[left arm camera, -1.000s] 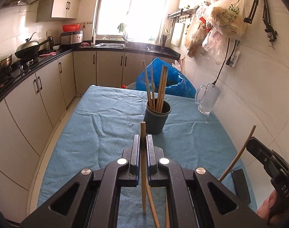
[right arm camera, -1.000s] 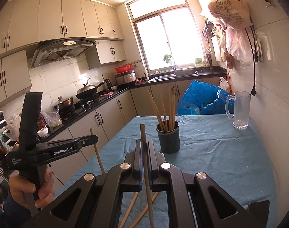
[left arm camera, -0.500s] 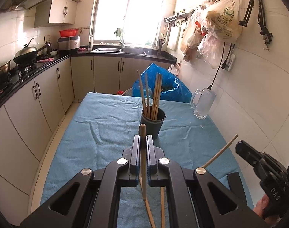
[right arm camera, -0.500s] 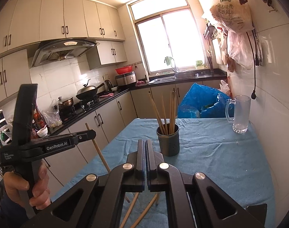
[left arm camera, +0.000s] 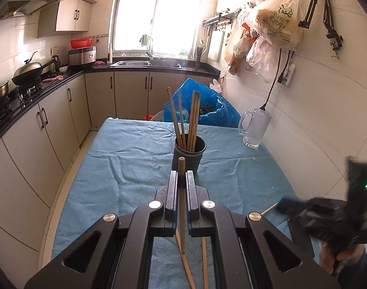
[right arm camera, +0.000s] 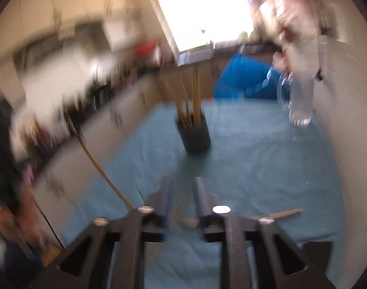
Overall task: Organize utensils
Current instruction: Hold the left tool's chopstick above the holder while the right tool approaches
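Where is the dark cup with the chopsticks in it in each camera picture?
Left wrist view: the dark cup stands on the blue tablecloth at mid-picture, just beyond the tip of the held chopstick.
Right wrist view: the cup is blurred, at mid-picture, slightly above centre.
Shared landmark: the glass mug by the right wall, right of the cup in both.

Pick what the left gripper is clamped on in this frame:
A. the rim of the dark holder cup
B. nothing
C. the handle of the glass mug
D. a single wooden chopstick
D: in the left wrist view the left gripper pinches one wooden chopstick between its closed fingers, its tip pointing toward the dark holder cup.
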`<action>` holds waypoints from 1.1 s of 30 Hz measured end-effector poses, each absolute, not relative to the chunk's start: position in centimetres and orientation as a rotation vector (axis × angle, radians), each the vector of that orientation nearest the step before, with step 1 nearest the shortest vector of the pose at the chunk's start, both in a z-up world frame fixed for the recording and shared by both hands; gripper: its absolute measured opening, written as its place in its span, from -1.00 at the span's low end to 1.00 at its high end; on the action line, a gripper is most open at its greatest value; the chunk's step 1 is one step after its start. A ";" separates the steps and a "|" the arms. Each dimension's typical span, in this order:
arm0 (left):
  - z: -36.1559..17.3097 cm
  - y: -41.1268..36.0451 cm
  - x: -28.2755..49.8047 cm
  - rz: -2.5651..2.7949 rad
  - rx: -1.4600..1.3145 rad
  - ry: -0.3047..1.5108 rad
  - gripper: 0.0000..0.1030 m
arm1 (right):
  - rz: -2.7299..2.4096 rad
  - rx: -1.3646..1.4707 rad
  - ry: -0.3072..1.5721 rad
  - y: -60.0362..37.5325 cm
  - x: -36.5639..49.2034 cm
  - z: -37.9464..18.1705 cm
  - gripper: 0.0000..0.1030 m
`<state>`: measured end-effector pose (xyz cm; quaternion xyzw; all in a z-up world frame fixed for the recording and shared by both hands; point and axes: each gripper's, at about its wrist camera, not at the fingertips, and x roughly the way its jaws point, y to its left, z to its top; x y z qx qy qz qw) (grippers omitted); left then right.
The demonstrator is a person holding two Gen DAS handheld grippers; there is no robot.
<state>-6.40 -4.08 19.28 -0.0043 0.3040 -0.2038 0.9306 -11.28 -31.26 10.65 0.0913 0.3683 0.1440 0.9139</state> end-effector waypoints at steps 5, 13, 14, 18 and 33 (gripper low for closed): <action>19.0 -4.0 -6.5 -0.416 -0.016 0.628 -0.90 | 0.415 -0.173 0.995 -28.7 -8.2 4.0 -0.47; 19.3 -3.2 -6.4 -0.399 -0.024 0.636 -0.90 | 0.527 -0.469 1.107 -25.3 -4.7 -0.5 -0.47; 19.3 -3.1 -6.4 -0.397 -0.023 0.636 -0.90 | 0.545 -0.485 1.114 -25.1 -4.5 -0.7 -0.47; 19.5 -3.0 -6.3 -0.391 -0.026 0.635 -0.90 | 0.620 -0.550 1.145 -23.8 -3.6 -1.4 -0.47; 19.6 -3.0 -6.2 -0.391 -0.028 0.634 -0.90 | 0.486 -0.343 0.916 -25.1 -5.2 4.8 -0.85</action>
